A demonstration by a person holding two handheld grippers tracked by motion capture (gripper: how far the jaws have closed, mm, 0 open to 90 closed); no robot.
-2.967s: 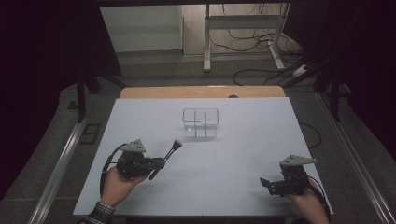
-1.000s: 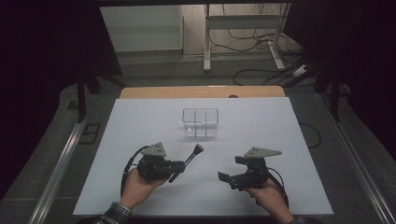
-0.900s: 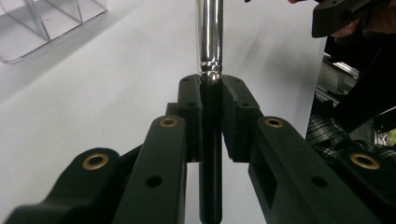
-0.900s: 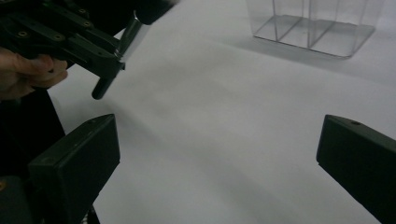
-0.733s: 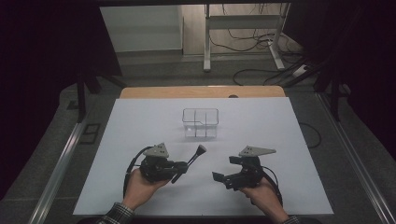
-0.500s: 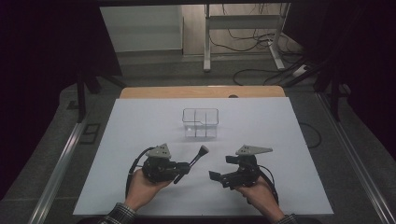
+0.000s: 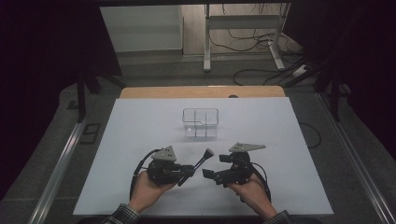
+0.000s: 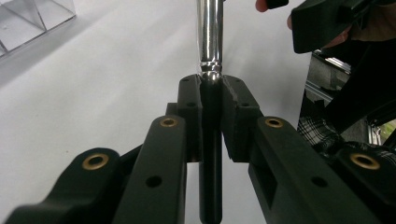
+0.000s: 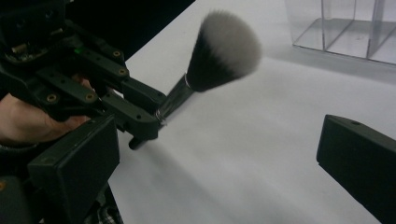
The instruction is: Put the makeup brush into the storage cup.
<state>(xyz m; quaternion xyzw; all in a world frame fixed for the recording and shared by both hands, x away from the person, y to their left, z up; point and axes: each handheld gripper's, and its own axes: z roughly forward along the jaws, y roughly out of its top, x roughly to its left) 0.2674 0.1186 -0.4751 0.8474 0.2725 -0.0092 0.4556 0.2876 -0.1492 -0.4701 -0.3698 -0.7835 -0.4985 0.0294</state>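
A makeup brush with a black handle, silver ferrule and a dark, grey-tipped head is held above the white table. My left gripper is shut on its handle, and the brush points up and to the right. In the left gripper view the jaws of the left gripper pinch the handle just below the ferrule. My right gripper is open close to the right of the brush; in the right gripper view its jaws stand wide apart, facing the brush and the left gripper.
A clear divided box stands at the middle of the white table, beyond both grippers; it is also in the right gripper view as the box at top right. Cables lie on the floor behind the table.
The right gripper has slid left from the table's right front to just beside the brush. The left gripper has carried the brush to the right, toward the middle.
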